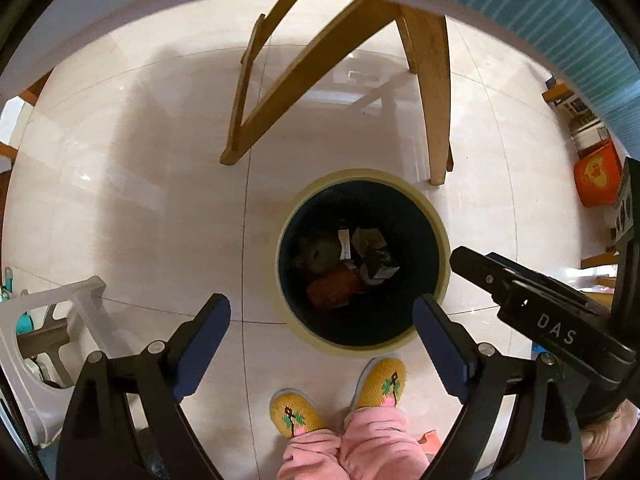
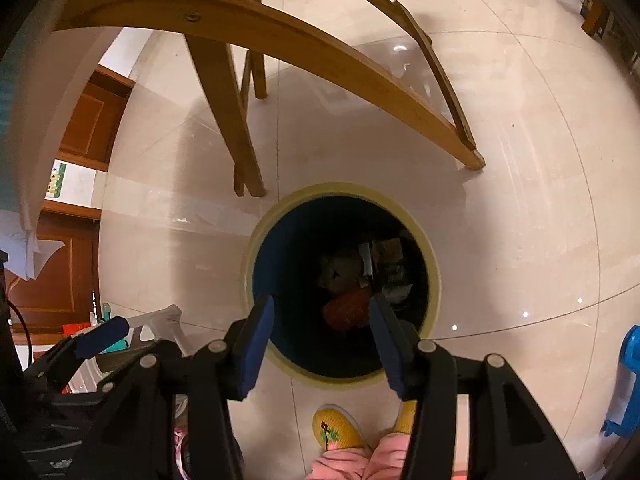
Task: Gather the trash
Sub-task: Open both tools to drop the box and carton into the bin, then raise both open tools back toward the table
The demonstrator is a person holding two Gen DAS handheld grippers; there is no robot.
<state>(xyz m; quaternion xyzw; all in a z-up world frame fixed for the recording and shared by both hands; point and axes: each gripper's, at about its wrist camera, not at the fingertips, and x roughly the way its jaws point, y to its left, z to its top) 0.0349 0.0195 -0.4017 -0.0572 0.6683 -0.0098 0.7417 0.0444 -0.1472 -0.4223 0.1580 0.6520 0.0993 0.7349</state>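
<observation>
Grippers: left gripper [image 1: 322, 316] and right gripper [image 2: 322, 322] both spread wide, empty.
Bin [image 1: 438, 240]: at 12 o'clock of feet.
Trash [image 1: 332, 286]: probably light, crumply; pinch an edge.

Bright daylight, glare spots on glossy floor tiles [image 1: 160, 220], soft chair shadows, bin interior [image 2: 304, 280] dim, perhaps slightly blurred, strong fisheye edge warping

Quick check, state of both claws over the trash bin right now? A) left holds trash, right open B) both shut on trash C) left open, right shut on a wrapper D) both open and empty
D: the left claw and right claw both show spread fingers with nothing between them, above the trash bin, which already has trash at the bottom.
</observation>
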